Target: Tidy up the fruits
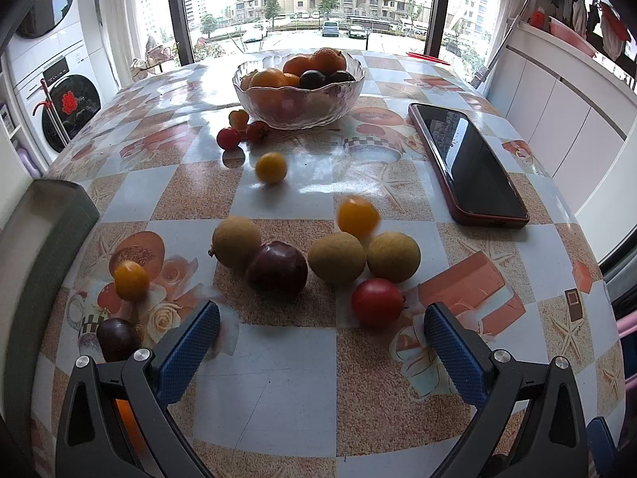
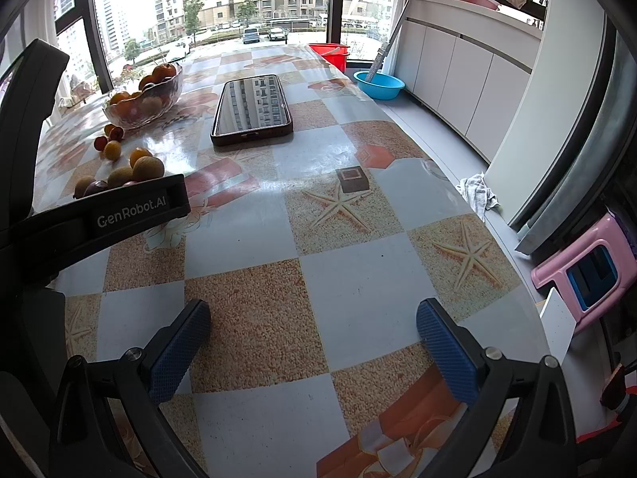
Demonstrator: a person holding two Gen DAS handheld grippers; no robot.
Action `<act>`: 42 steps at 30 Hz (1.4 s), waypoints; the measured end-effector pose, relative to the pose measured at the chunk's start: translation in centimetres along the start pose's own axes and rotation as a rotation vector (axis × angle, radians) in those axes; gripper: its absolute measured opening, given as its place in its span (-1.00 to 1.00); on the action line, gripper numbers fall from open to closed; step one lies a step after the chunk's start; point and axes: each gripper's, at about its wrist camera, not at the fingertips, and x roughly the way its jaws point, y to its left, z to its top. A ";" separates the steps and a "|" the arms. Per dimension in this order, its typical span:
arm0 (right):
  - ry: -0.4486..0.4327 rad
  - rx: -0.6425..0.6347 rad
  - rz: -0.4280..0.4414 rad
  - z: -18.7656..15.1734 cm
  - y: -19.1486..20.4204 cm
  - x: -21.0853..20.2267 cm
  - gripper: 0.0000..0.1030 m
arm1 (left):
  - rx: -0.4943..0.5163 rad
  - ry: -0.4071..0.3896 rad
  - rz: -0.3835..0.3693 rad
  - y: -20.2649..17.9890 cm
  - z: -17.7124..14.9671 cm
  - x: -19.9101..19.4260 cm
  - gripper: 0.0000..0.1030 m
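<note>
Left gripper (image 1: 321, 330): jaws released, empty — hovers over checkered counter (image 1: 286, 390), well short of clear glass fruit bowl (image 1: 298, 91).
Right gripper (image 2: 313, 326): jaws spread wide, nothing btwn them.
Loose fruit: three tan round fruits, dark purple plum (image 1: 277, 268), red tomato (image 1: 377, 301) w/ small yellow ones — near side of bowl.
Phone: black, red-cased smartphone (image 1: 469, 163), right of bowl.
</note>
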 end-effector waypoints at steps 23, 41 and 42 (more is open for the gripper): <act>-0.001 0.002 0.001 0.0 0.0 0.0 1.00 | 0.012 0.002 -0.001 0.0 -0.1 -0.1 1.00; -0.001 0.001 0.000 0.0 -0.1 0.0 1.00 | 0.065 -0.048 0.029 10.5 -3.9 -5.8 1.00; -0.001 0.001 0.001 0.0 -0.1 -0.1 1.00 | 0.062 -0.037 0.027 10.6 -3.9 -5.3 1.00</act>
